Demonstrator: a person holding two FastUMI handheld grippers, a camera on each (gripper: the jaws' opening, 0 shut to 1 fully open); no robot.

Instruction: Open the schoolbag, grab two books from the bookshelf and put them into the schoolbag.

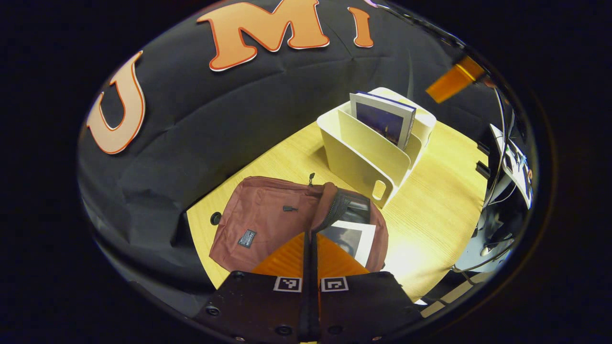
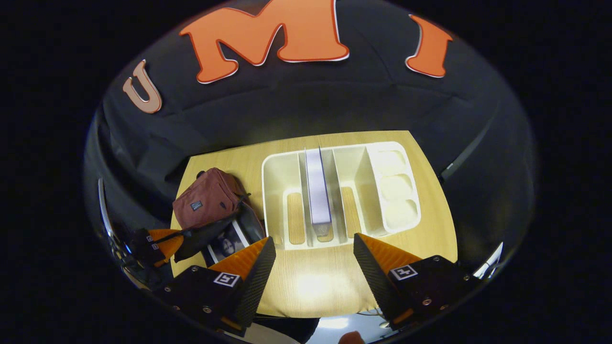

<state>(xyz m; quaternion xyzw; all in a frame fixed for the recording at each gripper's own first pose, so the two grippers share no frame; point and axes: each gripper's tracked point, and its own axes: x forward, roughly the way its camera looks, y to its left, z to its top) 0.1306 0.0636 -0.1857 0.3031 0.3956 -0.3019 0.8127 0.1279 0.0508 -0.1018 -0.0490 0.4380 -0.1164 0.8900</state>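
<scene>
The maroon schoolbag (image 1: 258, 224) lies on the wooden table (image 1: 430, 215), its top unzipped. One book (image 1: 356, 239) with a white border lies inside the opening. My left gripper (image 1: 310, 235) is shut on the edge of the bag's opening and holds the flap up. The cream bookshelf (image 1: 363, 157) stands behind the bag with one book (image 1: 382, 119) upright in a slot. In the right gripper view, my right gripper (image 2: 313, 248) hangs open above the shelf's (image 2: 392, 191) front edge, in line with the upright book (image 2: 318, 191). The bag (image 2: 205, 198) and the left gripper (image 2: 158, 243) sit to its left.
The shelf has several slots and three round-cornered pockets (image 2: 394, 186) on its right side. A round cable hole (image 1: 215, 218) is in the table near the bag. Equipment and cables (image 1: 511, 162) stand beyond the table's right edge. Black cloth closes the back.
</scene>
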